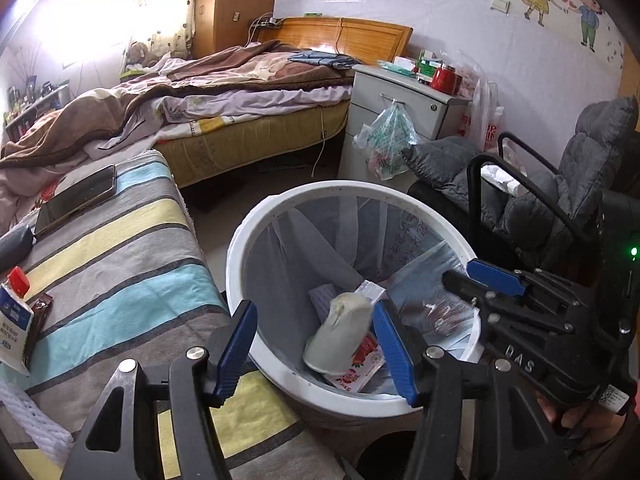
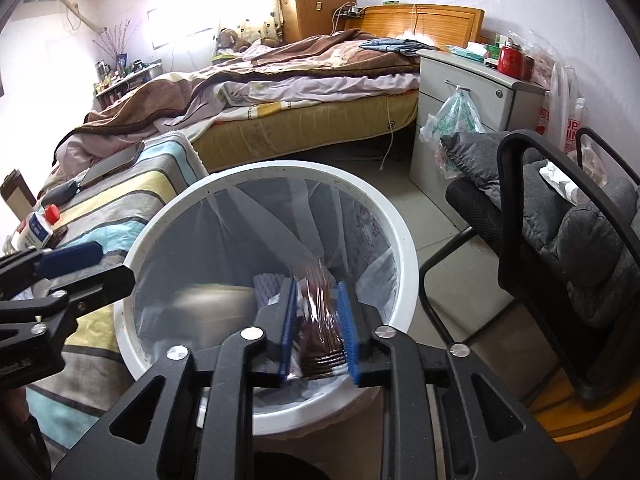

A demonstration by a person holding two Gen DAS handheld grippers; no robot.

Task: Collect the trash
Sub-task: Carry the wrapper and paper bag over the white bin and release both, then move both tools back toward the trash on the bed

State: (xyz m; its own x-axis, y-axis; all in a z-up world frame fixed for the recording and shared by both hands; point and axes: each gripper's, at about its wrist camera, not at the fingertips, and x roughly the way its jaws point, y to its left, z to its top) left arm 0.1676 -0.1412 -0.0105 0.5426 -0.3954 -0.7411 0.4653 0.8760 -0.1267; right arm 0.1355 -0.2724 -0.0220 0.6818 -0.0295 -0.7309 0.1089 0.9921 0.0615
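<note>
A phone point(image 1: 76, 196) lies near the far edge of the striped cloth point(image 1: 120, 256). Beyond it stands an unmade bed point(image 1: 224, 100), with a grey cabinet point(image 1: 394, 110) beside the headboard and 1 red jar point(image 1: 445, 79) on the cabinet's top.

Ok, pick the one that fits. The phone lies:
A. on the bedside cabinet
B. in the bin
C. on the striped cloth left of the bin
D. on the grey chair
C: the phone lies flat on the striped cloth, left of the white bin, not in it, on the chair or on the cabinet.
</note>
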